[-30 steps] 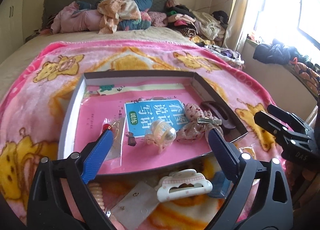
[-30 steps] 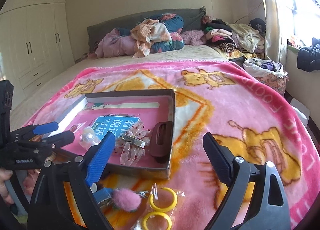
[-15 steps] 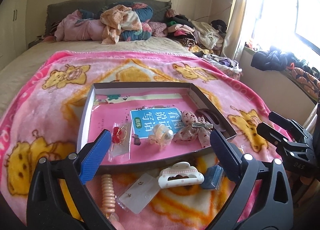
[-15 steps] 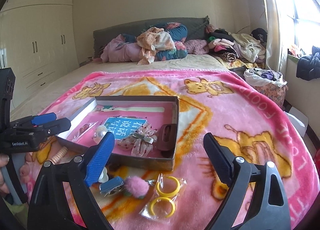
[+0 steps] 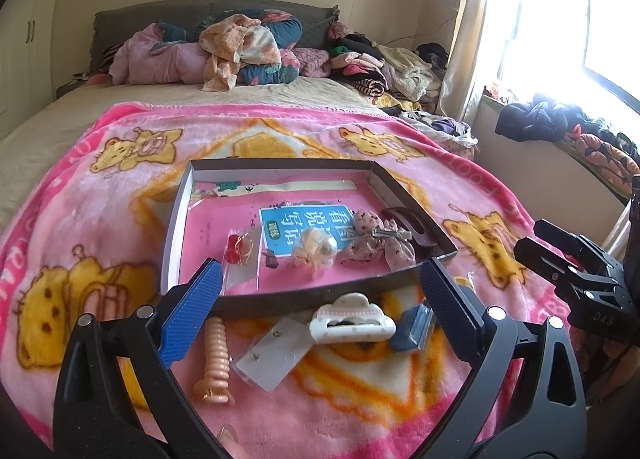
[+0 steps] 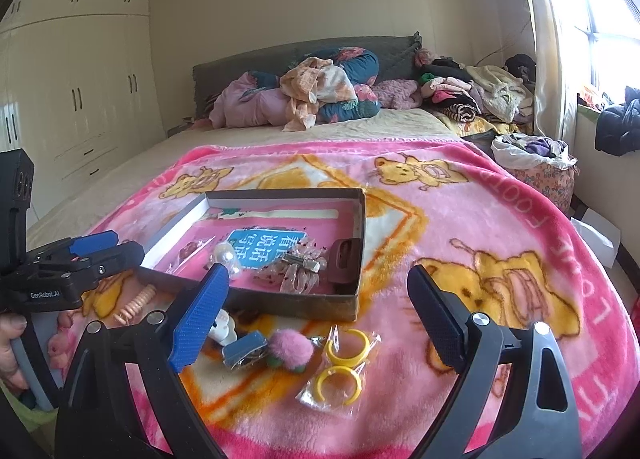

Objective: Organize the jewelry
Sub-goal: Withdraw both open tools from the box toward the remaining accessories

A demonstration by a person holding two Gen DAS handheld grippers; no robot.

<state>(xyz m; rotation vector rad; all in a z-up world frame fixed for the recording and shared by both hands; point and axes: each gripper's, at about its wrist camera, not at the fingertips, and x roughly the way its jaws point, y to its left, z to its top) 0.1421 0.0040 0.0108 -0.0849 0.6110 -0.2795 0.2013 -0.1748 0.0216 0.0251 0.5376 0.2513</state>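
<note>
A shallow grey box point(image 5: 182, 219) point(image 6: 312, 305) lies on the pink blanket. It holds a red earring packet point(image 5: 240, 249), a pearl hair tie point(image 5: 316, 251), a floral bow clip point(image 5: 376, 239) point(image 6: 296, 269) and a dark brown clip point(image 6: 343, 261). In front of it lie a white claw clip point(image 5: 352, 323), a blue clip point(image 5: 412, 329) point(image 6: 244, 349), a peach spiral tie point(image 5: 216, 355), an earring card point(image 5: 276, 351), a pink pompom point(image 6: 290, 349) and bagged yellow rings point(image 6: 340, 363). My left gripper point(image 5: 320, 311) is open, empty, above these. My right gripper point(image 6: 316, 323) is open and empty too.
The pink bear blanket point(image 6: 480, 227) covers the near end of the bed. Piled clothes point(image 6: 320, 95) lie at the headboard. A wardrobe point(image 6: 72, 99) stands left, a window point(image 5: 580, 19) and laundry basket point(image 6: 536, 171) right.
Both grippers have drawn back and up from the box, so more of the loose items in front of it show. Both stay open and empty.
</note>
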